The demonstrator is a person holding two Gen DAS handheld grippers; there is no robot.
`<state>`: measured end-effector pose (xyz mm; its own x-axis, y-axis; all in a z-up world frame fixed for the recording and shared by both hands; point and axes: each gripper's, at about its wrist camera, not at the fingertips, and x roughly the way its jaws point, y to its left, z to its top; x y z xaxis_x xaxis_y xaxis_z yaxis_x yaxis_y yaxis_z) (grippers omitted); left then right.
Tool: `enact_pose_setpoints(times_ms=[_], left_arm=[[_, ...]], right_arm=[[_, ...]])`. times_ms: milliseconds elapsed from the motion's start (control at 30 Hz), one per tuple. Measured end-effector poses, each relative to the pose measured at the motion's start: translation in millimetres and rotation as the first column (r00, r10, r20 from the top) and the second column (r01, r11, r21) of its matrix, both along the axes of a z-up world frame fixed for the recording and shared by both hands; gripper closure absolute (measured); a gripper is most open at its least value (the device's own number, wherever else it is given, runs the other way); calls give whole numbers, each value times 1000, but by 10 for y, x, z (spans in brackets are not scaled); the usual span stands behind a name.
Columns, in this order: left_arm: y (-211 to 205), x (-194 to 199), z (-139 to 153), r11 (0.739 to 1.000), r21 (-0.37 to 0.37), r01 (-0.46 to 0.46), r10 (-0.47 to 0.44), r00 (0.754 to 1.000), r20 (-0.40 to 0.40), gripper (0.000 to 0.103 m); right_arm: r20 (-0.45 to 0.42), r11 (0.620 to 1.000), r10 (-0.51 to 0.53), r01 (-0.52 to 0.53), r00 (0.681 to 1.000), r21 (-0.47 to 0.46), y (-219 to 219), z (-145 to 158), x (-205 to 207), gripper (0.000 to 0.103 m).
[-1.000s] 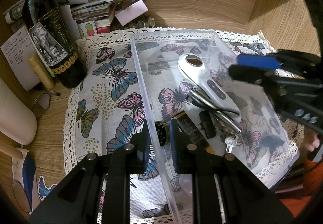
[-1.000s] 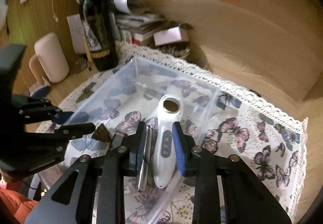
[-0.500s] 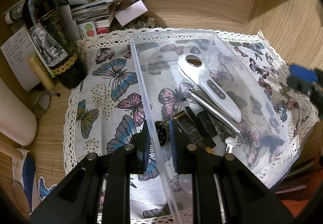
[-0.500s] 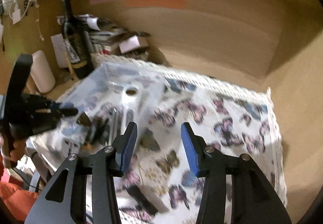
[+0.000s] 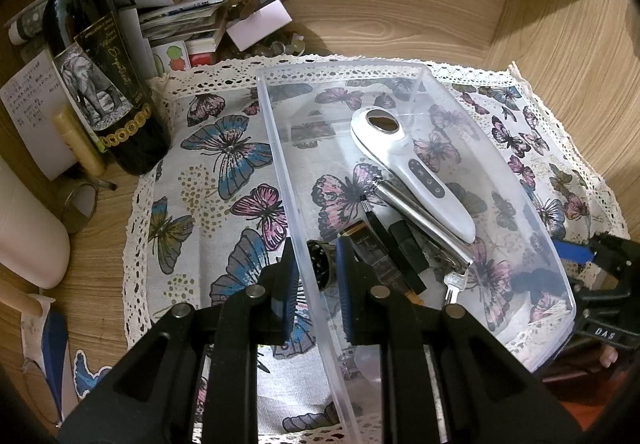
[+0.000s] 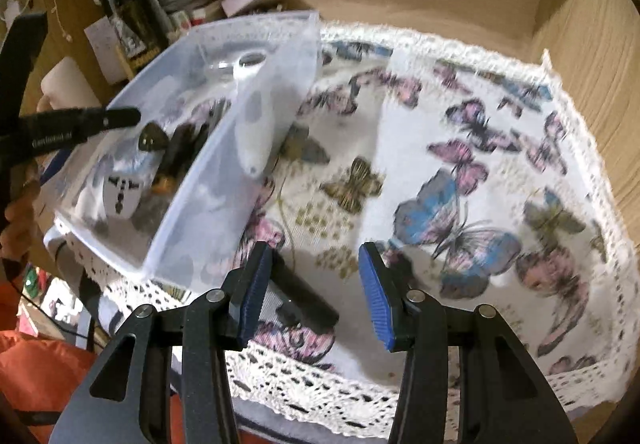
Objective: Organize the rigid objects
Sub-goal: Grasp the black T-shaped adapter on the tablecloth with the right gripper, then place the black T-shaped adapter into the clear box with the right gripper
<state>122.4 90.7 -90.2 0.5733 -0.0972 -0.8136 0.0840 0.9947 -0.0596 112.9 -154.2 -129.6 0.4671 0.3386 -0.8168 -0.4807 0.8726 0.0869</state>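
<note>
On the butterfly cloth (image 5: 224, 148) sits a clear plastic bin (image 5: 424, 76). Its contents: a white handheld device (image 5: 416, 180) running from twelve toward four o'clock, a silver metal rod (image 5: 420, 224) just beside it, several dark sticks (image 5: 400, 252), and a white plug adapter (image 6: 120, 192) at the near end. The left gripper (image 5: 314, 276) pinches the bin's left wall. The right gripper (image 6: 312, 292), jaws apart and empty, hovers over a black object (image 6: 304, 296) lying on the cloth at the bin's five o'clock.
</note>
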Motion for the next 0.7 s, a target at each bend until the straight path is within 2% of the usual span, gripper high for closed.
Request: enact_pose_setpoints(times_ms=[200,367,400,433,467,700], left_arm=[[-2,-1,-1,1000,0,-1,1,1000,0,86],[-2,-2,-1,1000,0,0,0,1000,0,86],[-3,-3,-2,1000,0,0,0,1000,0,86],[-5,1,-2,1000,1,0,0,1000,0,86],[-1,-4,-2,1000,-1,0,0,1000,0,86],[-8,-8,-1,1000,0,-1,1,1000,-1,85]], right_arm=[[-19,1000,-7,7,1000,28,-85,-22,-75,61],[-18,1000,2,-1,1000,13,-100,-40,-149,61],[-26,1000,2,-2,1000,6,-93,-75,-150,63],[-27,1000,-3,3,1000,-1,-83,-108,-132,72],[-33,1000,-5,4,999,-9,-75,-137,-125,72],[75,1000,-9,11,997,-29,-64,52,-149,72]])
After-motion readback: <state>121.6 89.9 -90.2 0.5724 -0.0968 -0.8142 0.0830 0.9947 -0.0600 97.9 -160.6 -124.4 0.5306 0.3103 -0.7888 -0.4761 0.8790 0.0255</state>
